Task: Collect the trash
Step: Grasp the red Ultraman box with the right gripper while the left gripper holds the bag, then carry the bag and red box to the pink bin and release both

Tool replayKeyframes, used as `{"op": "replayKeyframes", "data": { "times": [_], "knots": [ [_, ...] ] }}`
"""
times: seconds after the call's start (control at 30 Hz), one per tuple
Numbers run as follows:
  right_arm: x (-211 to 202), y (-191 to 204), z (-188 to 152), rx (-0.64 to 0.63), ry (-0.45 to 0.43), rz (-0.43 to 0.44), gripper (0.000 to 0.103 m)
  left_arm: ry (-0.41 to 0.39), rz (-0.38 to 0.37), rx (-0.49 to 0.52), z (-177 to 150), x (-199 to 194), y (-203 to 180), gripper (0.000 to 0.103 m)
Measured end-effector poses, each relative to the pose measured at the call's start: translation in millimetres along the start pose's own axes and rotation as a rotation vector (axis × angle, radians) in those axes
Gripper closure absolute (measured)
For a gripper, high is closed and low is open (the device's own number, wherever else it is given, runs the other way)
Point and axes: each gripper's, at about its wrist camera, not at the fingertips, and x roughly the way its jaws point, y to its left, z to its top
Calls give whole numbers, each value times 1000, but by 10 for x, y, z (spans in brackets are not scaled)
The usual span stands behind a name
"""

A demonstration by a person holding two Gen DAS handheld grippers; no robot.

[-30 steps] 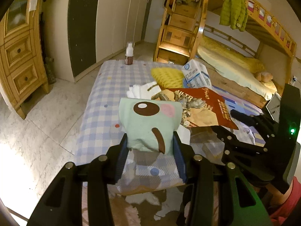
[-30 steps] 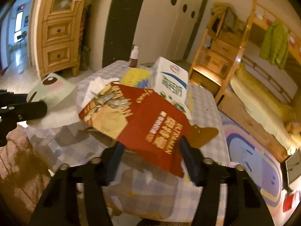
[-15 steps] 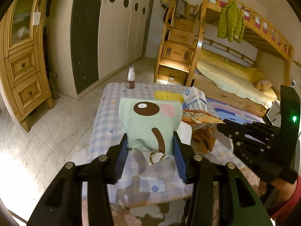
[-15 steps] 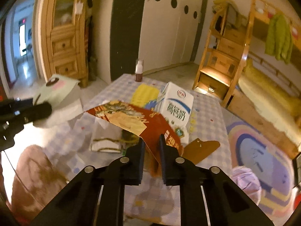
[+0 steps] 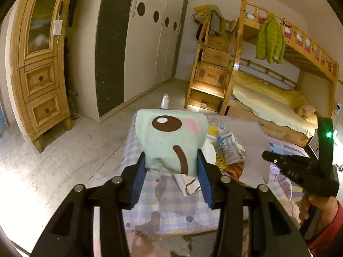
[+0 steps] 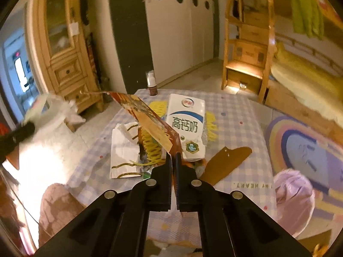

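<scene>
While the left claw [image 5: 171, 169] grips a pale green pack with a cartoon face [image 5: 171, 141] above the checked bench [image 5: 171, 209], the right claw [image 6: 173, 162], whose jaws have just been closing, is clenched on the edge of a red wrapper [image 6: 148, 120] lifted over the bench. Below it lie a white milk carton [image 6: 186, 126], yellow foam netting [image 6: 152, 147] and a white paper wrapper [image 6: 122, 150].

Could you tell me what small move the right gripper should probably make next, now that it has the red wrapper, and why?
Probably carry the red wrapper across toward the mint-green bag that the left gripper holds up. The right gripper is pinched shut on the wrapper's corner, and the wrapper hangs clear above the milk carton and the checked table, so nothing seems to block the way.
</scene>
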Motion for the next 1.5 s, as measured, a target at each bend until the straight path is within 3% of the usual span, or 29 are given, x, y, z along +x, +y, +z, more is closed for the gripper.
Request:
{"op": "replayKeyframes", "data": {
  "times": [0.23, 0.63, 0.83, 1.17, 1.5],
  "knots": [
    [-186, -200, -4, 75, -29, 28, 103, 39, -56, 49, -74, 109, -245, 60],
    [-568, -908, -375, 240, -56, -50, 103, 103, -217, 226, -215, 367, -1061, 60],
    [-815, -1459, -640, 353, -82, -151, 103, 135, -295, 321, -228, 585, -1599, 60],
    [-1151, -2444, -1098, 572, -104, -354, 103, 186, -476, 497, -320, 1066, -2912, 60],
    [-766, -3190, -1270, 682, -39, -460, 103, 236, -545, 581, -361, 1780, -3847, 59]
  ]
}}
